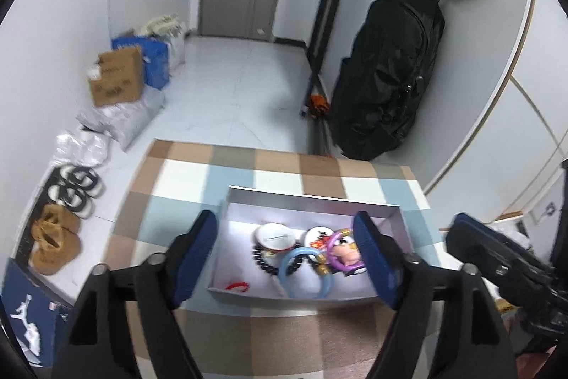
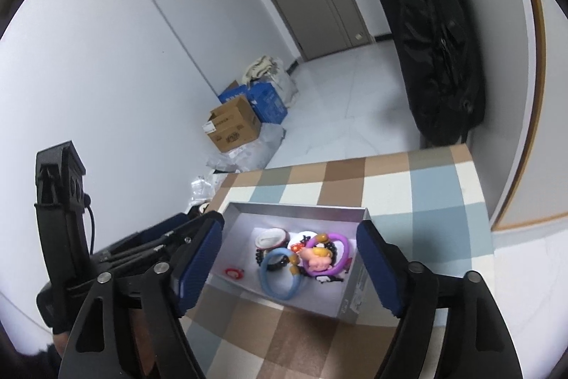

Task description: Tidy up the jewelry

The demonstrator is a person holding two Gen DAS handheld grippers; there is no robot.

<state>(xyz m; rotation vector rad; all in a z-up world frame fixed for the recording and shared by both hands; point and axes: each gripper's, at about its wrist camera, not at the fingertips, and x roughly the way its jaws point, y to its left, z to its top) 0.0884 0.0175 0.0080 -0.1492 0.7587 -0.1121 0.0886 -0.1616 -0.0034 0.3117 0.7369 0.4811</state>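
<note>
Both the left gripper (image 1: 285,253) and the right gripper (image 2: 289,260) hung wide and empty above the box (image 1: 312,199) mid-table. Inside, near its right wall, the blue bangle (image 2: 280,277) looked light, stiff and probably slick; best pinched across its rim.

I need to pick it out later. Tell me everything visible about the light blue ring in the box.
The light blue ring is a smooth, glossy, plastic-looking hoop, seemingly closed, lying flat on the floor of the open grey box near its front wall. It overlaps a dark beaded bracelet and sits beside a purple ring. Neither gripper touches it.
</note>
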